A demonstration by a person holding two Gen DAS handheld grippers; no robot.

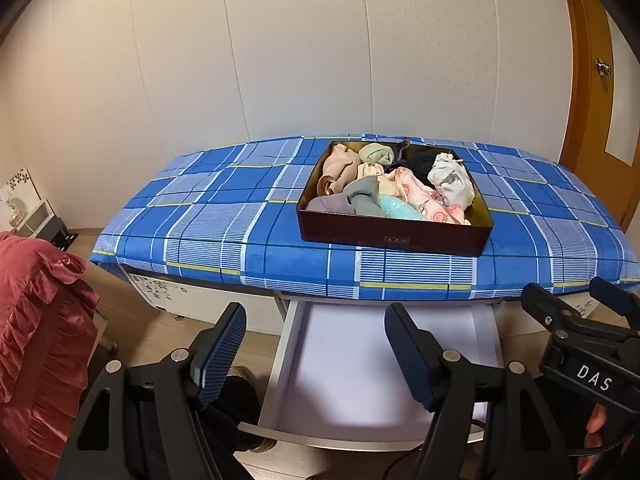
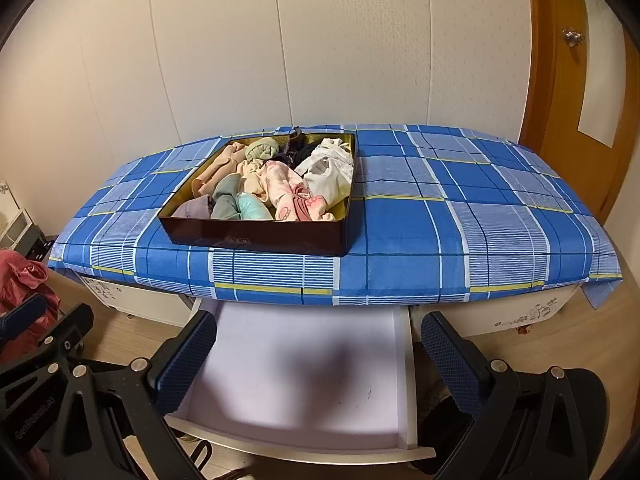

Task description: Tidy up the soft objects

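Observation:
A dark shallow box (image 1: 394, 236) (image 2: 256, 236) stands on the table covered with a blue plaid cloth (image 1: 200, 216) (image 2: 460, 224). It is packed with several rolled soft garments (image 1: 384, 192) (image 2: 272, 184) in beige, green, pink, white and black. Below the table's front edge a white drawer (image 1: 360, 368) (image 2: 296, 376) is pulled out with nothing in it. My left gripper (image 1: 316, 352) hangs open over the drawer, nothing between its blue pads. My right gripper (image 2: 320, 364) is open above the same drawer, and its black body (image 1: 580, 344) shows at the right of the left wrist view.
A red ruffled fabric (image 1: 36, 332) (image 2: 24, 300) hangs at the left, close to the left gripper. Behind the table is a pale wall, with an orange wooden door (image 1: 592, 92) (image 2: 572, 92) at the right. A small shelf (image 1: 36, 216) sits on the floor at far left.

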